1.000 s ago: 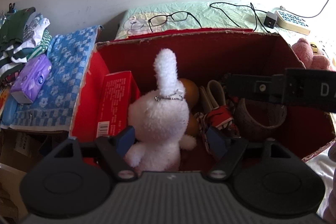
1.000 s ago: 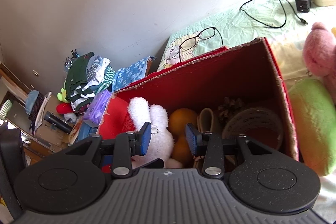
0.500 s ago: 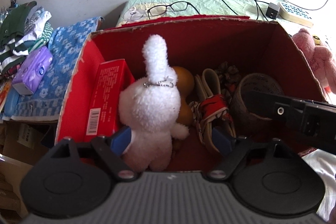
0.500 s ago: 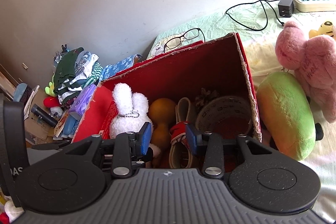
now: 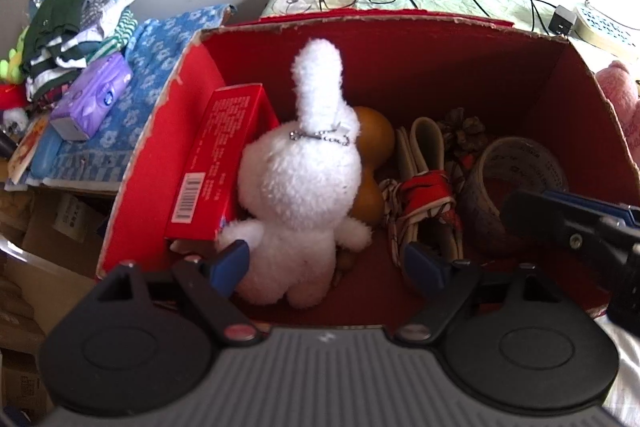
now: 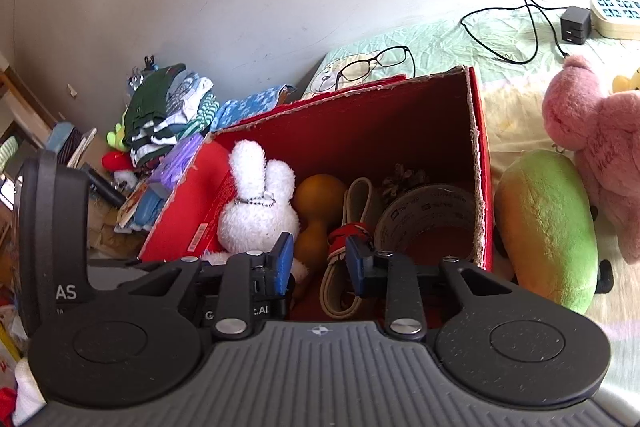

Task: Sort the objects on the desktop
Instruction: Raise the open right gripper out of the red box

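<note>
The red box [image 5: 400,39] already holds most of what is sorted — a white plush rabbit [image 5: 300,187] standing beside a red carton [image 5: 224,163], a brown gourd [image 5: 372,135], a sandal [image 5: 424,195], a pine cone [image 5: 464,135] and a roll of tape [image 5: 516,167]. The left tool [image 5: 326,261] hovers over the rabbit; its jaws have just been opening and stand wide, the left pad close by the plush but not pressing it, so I judge the rabbit set down. The right tool [image 6: 318,265] has just been narrowing, nothing between its pads. Left, as far as I can judge: the green plush [image 6: 548,227] and pink plush [image 6: 592,139] on the bed beside the box — perhaps the glasses [image 6: 376,63] too.
</note>
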